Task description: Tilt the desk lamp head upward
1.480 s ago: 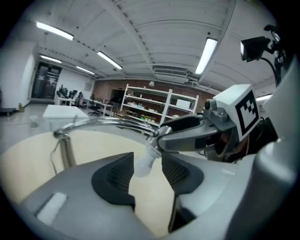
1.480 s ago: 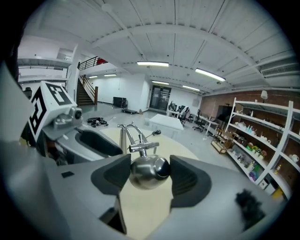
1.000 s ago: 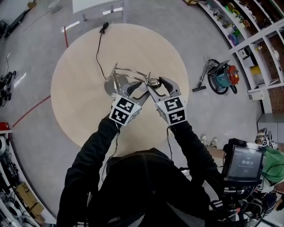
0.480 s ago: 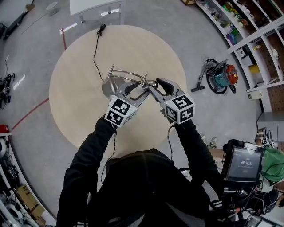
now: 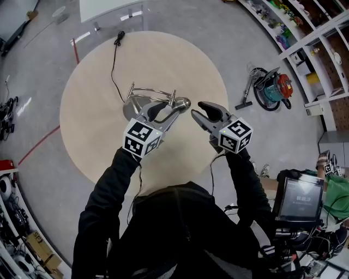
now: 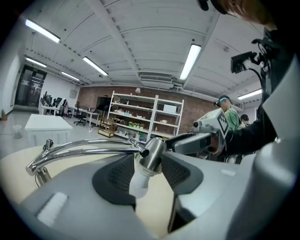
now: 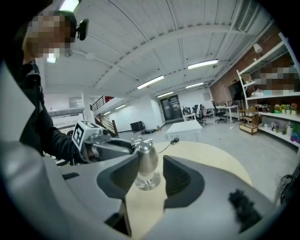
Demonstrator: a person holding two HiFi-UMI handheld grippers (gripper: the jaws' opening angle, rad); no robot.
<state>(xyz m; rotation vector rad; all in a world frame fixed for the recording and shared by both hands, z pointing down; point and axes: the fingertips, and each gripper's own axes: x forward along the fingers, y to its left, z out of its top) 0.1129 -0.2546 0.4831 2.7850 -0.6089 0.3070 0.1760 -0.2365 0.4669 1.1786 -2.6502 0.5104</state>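
A chrome desk lamp stands on the round table (image 5: 163,54), with its disc base (image 5: 133,107) at the left and its two-rod arm (image 5: 152,90) running right to the lamp head (image 5: 184,101). My left gripper (image 5: 168,108) reaches in from below, and its jaws have just been closing. In the left gripper view the lamp head (image 6: 153,153) sits between the pads, bulb (image 6: 138,184) pointing down, and both pads lie against it. My right gripper (image 5: 197,110) hangs just right of the head with nothing in it. Its jaws have narrowed too, and the lamp head (image 7: 147,163) shows beyond its tips.
The lamp's black cord (image 5: 113,60) trails to the table's far edge. A vacuum cleaner (image 5: 270,87) lies on the floor at the right, before stocked shelves (image 5: 319,32). A white table (image 5: 109,8) stands beyond the round one.
My right gripper has drawn back to the right, off the lamp head, and rolled. My left gripper stays at the head, slightly higher.
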